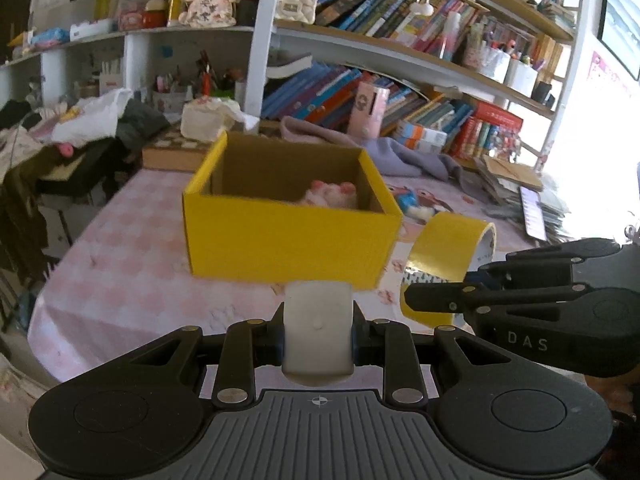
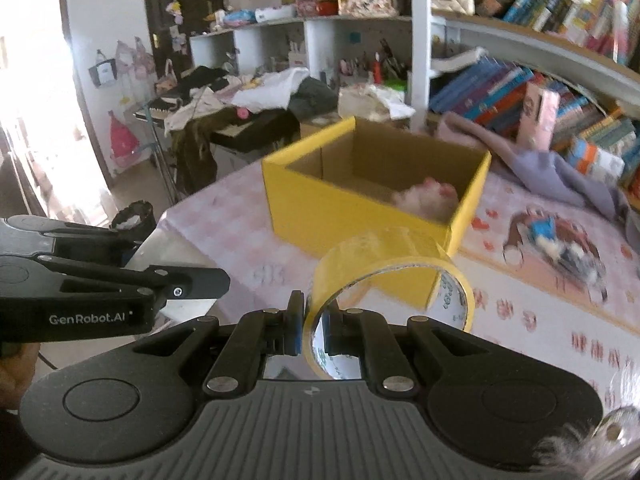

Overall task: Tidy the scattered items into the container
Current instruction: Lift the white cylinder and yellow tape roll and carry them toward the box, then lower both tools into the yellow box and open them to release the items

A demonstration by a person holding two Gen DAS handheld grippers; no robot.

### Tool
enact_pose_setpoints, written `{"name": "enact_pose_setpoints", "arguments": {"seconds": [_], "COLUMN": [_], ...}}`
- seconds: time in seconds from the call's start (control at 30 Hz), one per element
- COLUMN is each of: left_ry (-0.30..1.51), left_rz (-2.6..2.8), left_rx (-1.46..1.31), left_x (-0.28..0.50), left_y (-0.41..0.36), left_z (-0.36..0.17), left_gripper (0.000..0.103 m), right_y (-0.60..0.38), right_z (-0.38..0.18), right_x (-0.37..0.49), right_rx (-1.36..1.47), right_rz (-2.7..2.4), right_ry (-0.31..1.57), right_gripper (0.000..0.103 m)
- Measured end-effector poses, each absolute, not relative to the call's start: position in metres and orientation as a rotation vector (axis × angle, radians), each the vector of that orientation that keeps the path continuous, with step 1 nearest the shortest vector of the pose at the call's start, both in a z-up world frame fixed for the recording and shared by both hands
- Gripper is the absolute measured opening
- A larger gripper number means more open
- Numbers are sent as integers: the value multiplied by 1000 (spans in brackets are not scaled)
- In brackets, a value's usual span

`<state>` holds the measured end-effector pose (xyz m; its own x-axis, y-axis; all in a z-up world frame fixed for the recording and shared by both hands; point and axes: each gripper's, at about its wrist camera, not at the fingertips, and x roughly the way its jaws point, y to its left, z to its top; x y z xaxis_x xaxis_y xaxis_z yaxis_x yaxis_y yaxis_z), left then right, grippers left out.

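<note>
The yellow cardboard box [image 1: 292, 236] stands open on the pink checked counter [image 1: 132, 272] and holds 1 pink-and-white plush toy [image 1: 330, 196] in its far right corner. The left gripper [image 1: 318, 332] pinches a white block [image 1: 318, 312] just before the box. The right gripper [image 2: 312, 330] pinches a yellow tape roll [image 2: 384, 268] by its rim, near the box's corner.

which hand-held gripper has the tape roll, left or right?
The right hand-held gripper: it pinches the wall of the yellow tape roll. The left hand-held gripper holds a white cylinder instead.
</note>
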<state>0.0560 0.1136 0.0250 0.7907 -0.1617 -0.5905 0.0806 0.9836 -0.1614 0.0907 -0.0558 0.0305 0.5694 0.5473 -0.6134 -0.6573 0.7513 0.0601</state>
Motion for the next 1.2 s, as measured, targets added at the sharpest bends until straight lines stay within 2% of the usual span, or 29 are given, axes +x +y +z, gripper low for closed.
{"name": "enact_pose_setpoints", "arguments": {"seconds": [0.27, 0.43, 0.53, 0.67, 0.93, 1.17, 1.2], "left_ry": [596, 568, 575, 628, 776, 880, 880], "left_rz": [-114, -99, -89, -99, -149, -138, -133], "left_rx": [-77, -42, -53, -36, 188, 226, 232], "left_x": [127, 177, 208, 255, 341, 366, 367], "left_y": [131, 140, 147, 153, 144, 142, 142], "left_z": [39, 46, 42, 33, 5, -24, -24], "left_gripper": [26, 26, 26, 26, 26, 28, 28], "right_y": [-40, -33, -20, -2, 55, 79, 81], "right_z": [47, 55, 53, 44, 3, -31, -33], "right_x": [146, 206, 237, 278, 353, 375, 377], "right_rx": [-207, -118, -162, -245, -584, -696, -696], "right_rz": [743, 738, 741, 783, 909, 939, 947], "right_ry": [532, 562, 569, 582, 680, 764, 771], "right_gripper": [9, 9, 9, 9, 10, 10, 13]}}
